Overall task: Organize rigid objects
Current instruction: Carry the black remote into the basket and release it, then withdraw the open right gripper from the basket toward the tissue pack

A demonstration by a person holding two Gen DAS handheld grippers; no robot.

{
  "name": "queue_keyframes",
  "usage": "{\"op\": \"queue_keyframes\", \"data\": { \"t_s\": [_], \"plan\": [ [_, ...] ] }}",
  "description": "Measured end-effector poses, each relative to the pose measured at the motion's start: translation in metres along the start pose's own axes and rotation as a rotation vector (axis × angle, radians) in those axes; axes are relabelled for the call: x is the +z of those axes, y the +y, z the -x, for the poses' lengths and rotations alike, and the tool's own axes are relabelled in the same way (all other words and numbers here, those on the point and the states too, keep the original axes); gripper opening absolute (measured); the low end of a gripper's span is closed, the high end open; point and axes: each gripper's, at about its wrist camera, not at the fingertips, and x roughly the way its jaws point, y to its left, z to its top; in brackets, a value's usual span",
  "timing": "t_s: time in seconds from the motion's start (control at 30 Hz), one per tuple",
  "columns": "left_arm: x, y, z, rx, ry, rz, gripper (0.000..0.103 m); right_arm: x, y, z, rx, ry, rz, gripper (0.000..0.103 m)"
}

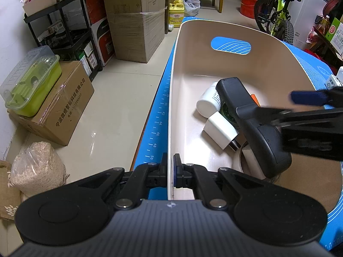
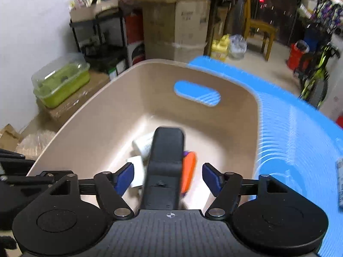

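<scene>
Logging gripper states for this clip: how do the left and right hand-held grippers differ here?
The left hand-held gripper is shut on the beige bin wall; the right hand-held gripper is open, gripping nothing. The left sits at the bin's rim; the right hovers over the inside, with the black remote between its fingers, untouched. Both have blue pads.

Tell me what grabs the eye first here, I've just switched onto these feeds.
The beige bin on the blue mat dominates both views. A black remote lies tilted inside it, over a white bottle and a white charger plug, with the right tool open around it. The left tool is clamped on the bin's near wall.
</scene>
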Motion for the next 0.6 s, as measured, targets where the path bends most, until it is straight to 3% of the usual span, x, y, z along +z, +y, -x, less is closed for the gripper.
{"op": "queue_keyframes", "data": {
  "t_s": [0.33, 0.6],
  "plan": [
    [0.0, 0.0, 0.0, 0.001, 0.0, 0.0, 0.005, -0.011, -0.051, 0.076, -0.052, -0.203, -0.079, 0.077],
    [-0.001, 0.003, -0.001, 0.008, 0.001, 0.0, 0.005, -0.05, -0.104, 0.068, -0.148, -0.164, -0.179, 0.077]
  ]
}}
